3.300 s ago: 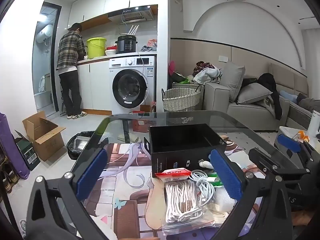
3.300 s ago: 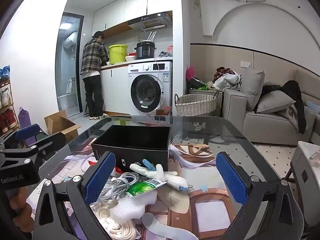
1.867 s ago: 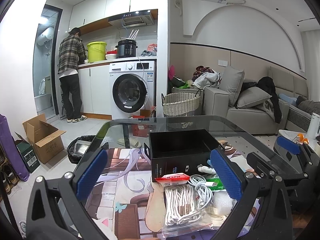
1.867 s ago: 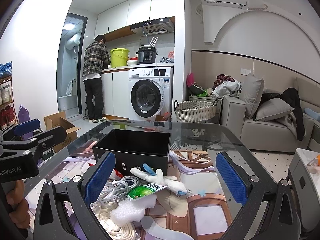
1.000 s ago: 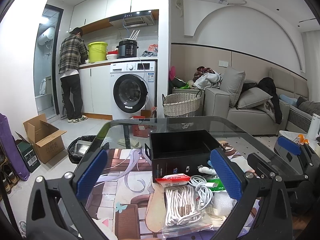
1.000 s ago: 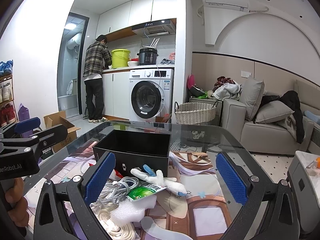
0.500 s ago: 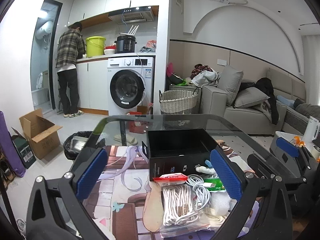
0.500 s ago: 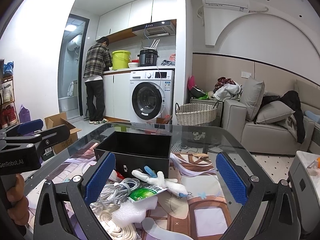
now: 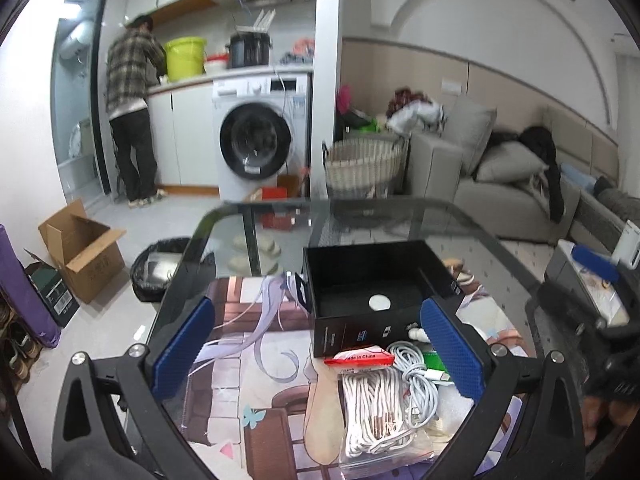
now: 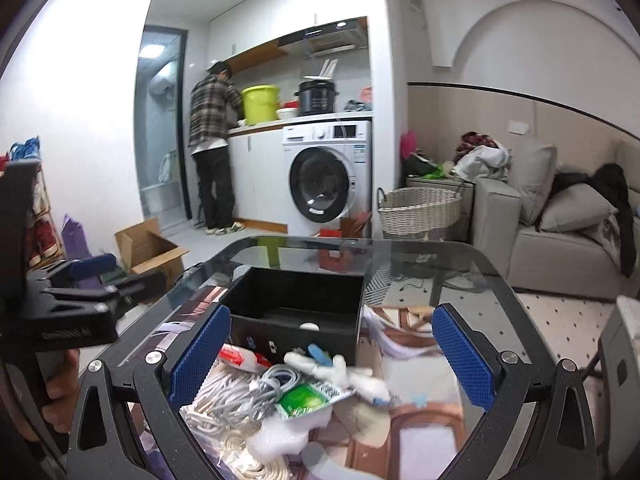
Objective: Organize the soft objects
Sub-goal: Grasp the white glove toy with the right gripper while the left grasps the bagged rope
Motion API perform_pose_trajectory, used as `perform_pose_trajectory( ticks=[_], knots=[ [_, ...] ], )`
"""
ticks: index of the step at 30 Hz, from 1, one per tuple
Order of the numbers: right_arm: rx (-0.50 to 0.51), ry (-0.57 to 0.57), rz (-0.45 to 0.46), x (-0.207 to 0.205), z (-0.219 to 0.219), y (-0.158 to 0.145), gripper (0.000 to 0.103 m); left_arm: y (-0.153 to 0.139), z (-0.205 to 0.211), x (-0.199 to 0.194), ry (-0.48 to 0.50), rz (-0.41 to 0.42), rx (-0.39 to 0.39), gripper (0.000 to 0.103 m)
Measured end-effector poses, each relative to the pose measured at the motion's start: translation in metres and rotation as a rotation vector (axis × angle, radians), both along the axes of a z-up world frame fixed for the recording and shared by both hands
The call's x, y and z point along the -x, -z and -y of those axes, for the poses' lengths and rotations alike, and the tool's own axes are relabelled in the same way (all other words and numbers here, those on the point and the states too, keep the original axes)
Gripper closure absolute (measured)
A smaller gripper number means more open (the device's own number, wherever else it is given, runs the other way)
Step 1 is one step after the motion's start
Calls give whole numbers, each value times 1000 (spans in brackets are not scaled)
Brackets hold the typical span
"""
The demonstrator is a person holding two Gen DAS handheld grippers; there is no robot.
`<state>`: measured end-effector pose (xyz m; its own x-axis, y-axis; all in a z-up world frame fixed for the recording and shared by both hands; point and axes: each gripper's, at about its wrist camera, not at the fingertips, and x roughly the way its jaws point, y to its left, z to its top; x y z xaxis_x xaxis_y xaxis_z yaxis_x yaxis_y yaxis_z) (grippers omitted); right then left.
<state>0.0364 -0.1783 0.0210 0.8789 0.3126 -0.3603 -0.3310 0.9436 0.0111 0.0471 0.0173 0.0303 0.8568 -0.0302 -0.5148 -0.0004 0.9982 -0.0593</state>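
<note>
On the glass table [image 9: 248, 240], a black box [image 9: 372, 280] stands open and all but empty, with only a small pale disc on its floor, and the soft clutter sits in a heap just in front of its near wall. The heap holds a clear bag of white rope [image 9: 374, 412], a coil of grey cable [image 10: 276, 386], a green packet [image 10: 304, 400], a red-topped packet [image 9: 358, 358] touching the box wall, a small white plush toy [image 10: 340, 372] and a lump of white foam [image 10: 280, 436]. The left gripper [image 9: 316, 354] hangs over the left part of the heap with its fingers spread wide and nothing between them; the right gripper [image 10: 328, 354] hangs over the right part, equally spread and empty. Nothing looks sorted yet, so the next move is probably a first pick into the box. The risks lie in the tangle: the cable lies over the rope bag and under the green packet, so a pinch on one may drag its neighbours along or spill them toward the table's near edge. The slick bag could slide out of a shallow grip, and the foam may squash and pop free. The two grippers also sit close enough that reaching for the same cluster could knock them together, or shove the light box away across the smooth glass.
</note>
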Motion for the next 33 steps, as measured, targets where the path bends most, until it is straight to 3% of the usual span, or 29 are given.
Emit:
perform_pose_trajectory(
  ticks=[3,10,12,14,16,26,29,33],
  knots=[
    [41,-16,-5,-13,0,-15,1,-4,4,-12,37,-60,-22,0],
    [113,-86,-216,-58,-2,-12,2,18,11,-34,148,-281,-46,0],
    [173,-131,-257,-70,-7,-5,7,31,15,-39,205,-354,-61,1],
    [222,-150,-307,-84,-10,8,29,43,18,-44,227,-420,-64,12],
    [245,-165,-354,-95,-11,19,32,52,23,-44,261,-469,-70,18],
    [417,-213,-516,-140,1,71,36,76,36,-60,283,-565,-109,17],
    [437,-237,-564,-150,1,84,39,82,38,-68,298,-592,-76,14],
    [452,-290,-645,-161,-7,104,45,90,48,-71,305,-613,-107,14]
  ],
)
